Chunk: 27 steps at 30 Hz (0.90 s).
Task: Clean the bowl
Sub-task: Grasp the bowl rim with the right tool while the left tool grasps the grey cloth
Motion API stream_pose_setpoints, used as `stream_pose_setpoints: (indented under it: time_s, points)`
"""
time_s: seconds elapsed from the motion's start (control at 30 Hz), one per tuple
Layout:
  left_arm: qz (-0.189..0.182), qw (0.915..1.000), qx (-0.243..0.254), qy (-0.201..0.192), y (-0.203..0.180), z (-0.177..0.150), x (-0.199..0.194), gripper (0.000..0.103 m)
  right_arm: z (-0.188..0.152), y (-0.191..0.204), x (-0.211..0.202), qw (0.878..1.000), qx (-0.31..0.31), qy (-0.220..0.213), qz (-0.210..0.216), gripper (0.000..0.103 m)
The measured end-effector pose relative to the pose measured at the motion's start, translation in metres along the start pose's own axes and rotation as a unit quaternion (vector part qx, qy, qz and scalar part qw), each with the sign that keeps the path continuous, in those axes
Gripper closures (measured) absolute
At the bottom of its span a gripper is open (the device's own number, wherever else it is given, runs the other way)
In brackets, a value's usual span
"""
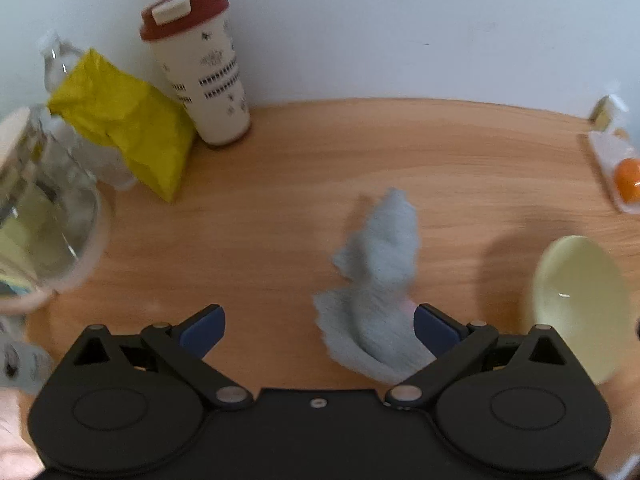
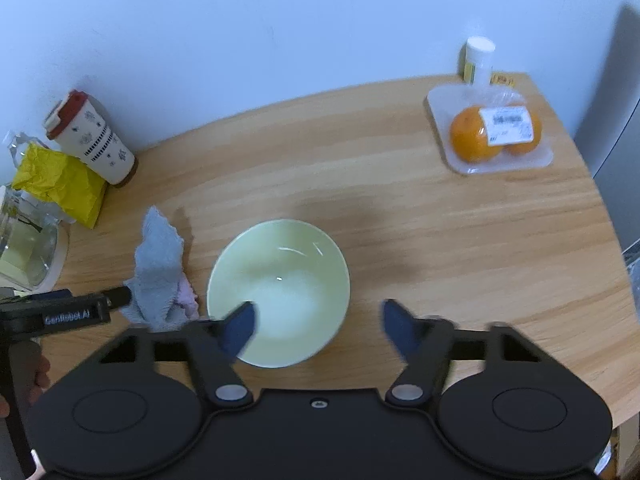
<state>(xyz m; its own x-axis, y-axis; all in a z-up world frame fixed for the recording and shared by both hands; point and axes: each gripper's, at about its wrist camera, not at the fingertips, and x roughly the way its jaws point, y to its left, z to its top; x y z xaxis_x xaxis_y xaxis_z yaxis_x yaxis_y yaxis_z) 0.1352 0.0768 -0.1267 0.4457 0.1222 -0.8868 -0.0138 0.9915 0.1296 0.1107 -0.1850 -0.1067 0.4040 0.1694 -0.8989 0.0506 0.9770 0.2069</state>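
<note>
Bowl (image 2: 279, 292): pale green, upright on the wooden table (image 2: 440, 248), dead centre of the right wrist view, just ahead of the right gripper (image 2: 318, 326). Inside looks glossy with a whitish patch at the bottom; residue or glare, cannot tell.

Progress (judgement): early. Cloth not yet in the bowl, no wiping contact visible. Left to do: grasp cloth, steady bowl, wipe.

Cloth (image 2: 160, 276): grey, crumpled, with a pink piece under it, just beside the bowl at its 9 o'clock.

Right gripper: jaws spread wide, empty. Left finger overlaps the near rim in this view; contact uncertain.

Left gripper (image 1: 318, 330): jaws spread wide; cloth lies against the right-hand finger, not pinched.

Further out: tumbler (image 2: 94, 140) at 10 o'clock, packed oranges (image 2: 494, 130) at 2 o'clock.
</note>
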Motion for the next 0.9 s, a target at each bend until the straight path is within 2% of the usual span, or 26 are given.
stream_pose_setpoints:
  time_s: [0.03, 0.07, 0.13, 0.17, 0.3, 0.37, 0.5, 0.63, 0.73, 0.83, 0.9]
  points:
    - [-0.005, 1.0, 0.0, -0.002, 0.002, 0.001, 0.003, 0.001, -0.001, 0.003, 0.003, 1.0, -0.011, -0.003, -0.002, 0.054]
    - [-0.013, 0.9999, 0.001, -0.003, 0.004, 0.002, 0.009, 0.001, -0.002, 0.005, 0.007, 1.0, -0.016, -0.003, -0.007, 0.057]
    - [-0.024, 0.9997, 0.008, -0.003, 0.005, 0.003, 0.015, 0.001, -0.003, 0.005, 0.013, 1.0, -0.018, 0.003, -0.013, 0.073]
    - [-0.031, 0.9995, 0.006, -0.003, 0.005, 0.003, 0.017, 0.0, -0.003, 0.003, 0.016, 1.0, -0.012, 0.003, -0.012, 0.076]
    - [-0.079, 0.9967, -0.02, 0.002, 0.008, 0.003, 0.028, 0.001, -0.003, -0.002, 0.023, 1.0, 0.008, -0.002, -0.025, 0.076]
    - [-0.083, 0.9965, -0.01, -0.008, 0.002, 0.001, 0.028, 0.001, -0.003, -0.003, 0.025, 1.0, 0.008, -0.001, -0.03, 0.075]
    - [-0.066, 0.997, 0.028, -0.029, -0.015, -0.002, 0.028, 0.0, -0.001, -0.008, 0.032, 1.0, 0.013, 0.014, -0.011, 0.074]
    - [-0.071, 0.9973, 0.011, -0.017, -0.021, 0.001, 0.032, 0.001, 0.005, -0.015, 0.044, 0.999, 0.015, 0.032, 0.011, 0.074]
    - [-0.058, 0.9982, 0.011, -0.01, -0.026, 0.003, 0.035, 0.001, 0.013, -0.02, 0.054, 0.998, 0.012, 0.047, 0.029, 0.074]
    - [-0.06, 0.9982, -0.002, -0.005, -0.027, 0.002, 0.039, 0.001, 0.018, -0.023, 0.06, 0.997, 0.01, 0.057, 0.047, 0.074]
    - [-0.062, 0.998, -0.017, 0.0, -0.025, 0.002, 0.042, 0.001, 0.02, -0.023, 0.067, 0.996, -0.009, 0.071, 0.049, 0.074]
